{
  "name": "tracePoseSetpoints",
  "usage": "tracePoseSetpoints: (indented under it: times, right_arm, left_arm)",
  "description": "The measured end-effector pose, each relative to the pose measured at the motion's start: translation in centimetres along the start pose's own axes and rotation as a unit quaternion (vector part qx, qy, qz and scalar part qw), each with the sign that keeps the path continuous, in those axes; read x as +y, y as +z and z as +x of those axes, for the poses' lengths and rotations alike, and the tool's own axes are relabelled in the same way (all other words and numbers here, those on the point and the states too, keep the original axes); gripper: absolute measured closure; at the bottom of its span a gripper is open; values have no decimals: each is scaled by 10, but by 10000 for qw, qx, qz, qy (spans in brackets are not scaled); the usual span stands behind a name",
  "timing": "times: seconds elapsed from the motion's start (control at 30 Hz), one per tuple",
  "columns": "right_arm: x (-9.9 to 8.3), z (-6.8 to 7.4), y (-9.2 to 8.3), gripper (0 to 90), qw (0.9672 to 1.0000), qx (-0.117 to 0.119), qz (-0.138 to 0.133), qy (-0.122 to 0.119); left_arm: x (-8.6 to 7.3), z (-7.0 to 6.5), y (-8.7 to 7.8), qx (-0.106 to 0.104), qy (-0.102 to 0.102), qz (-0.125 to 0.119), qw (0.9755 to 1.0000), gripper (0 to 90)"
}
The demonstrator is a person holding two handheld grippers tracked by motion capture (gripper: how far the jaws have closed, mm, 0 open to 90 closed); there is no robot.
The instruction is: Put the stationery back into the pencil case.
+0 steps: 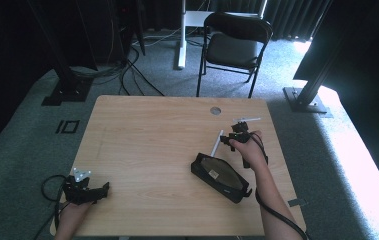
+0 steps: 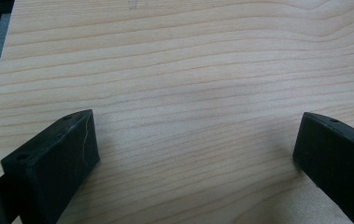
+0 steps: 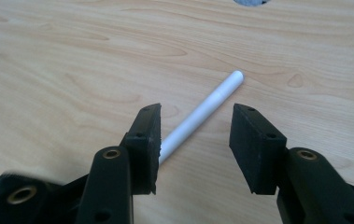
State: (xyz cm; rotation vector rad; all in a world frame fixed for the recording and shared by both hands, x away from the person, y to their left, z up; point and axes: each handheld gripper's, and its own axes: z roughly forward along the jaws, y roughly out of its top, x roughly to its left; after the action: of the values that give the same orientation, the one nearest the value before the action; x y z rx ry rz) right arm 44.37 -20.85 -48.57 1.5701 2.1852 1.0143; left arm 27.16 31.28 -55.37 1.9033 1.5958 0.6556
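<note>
A white pen (image 1: 218,144) (image 3: 202,112) lies on the wooden table (image 1: 147,145), right of centre. My right gripper (image 1: 234,137) (image 3: 195,140) hovers over the pen's near end. Its jaws are open and the pen runs up between them, close to the left pad, which does not press on it. A second white pen (image 1: 247,120) lies just beyond that hand. An open black pencil case (image 1: 220,177) sits slantwise in front of the pens. My left gripper (image 1: 104,187) (image 2: 195,149) rests at the front left, open wide over bare wood.
A grey cable hole (image 1: 215,110) (image 3: 249,2) is set into the table near its far edge. A black folding chair (image 1: 234,42) stands beyond the table. Cables (image 1: 127,75) run over the carpet at the back left.
</note>
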Motion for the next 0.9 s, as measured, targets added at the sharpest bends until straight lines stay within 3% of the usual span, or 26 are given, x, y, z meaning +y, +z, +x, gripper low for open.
tracePoseSetpoints:
  times: [0.23,0.67,0.9]
  right_arm:
    - [1,2,25,529,9997,-112,184,143]
    - [2,1,53,539,9979,-303,416,403]
    - [1,7,59,569,9974,-349,592,200]
  left_arm:
    - [0,0,0,0,1,0,10000,4]
    - [0,0,0,-1,2,0,10000,4]
    - [0,0,0,-1,0,0,10000,4]
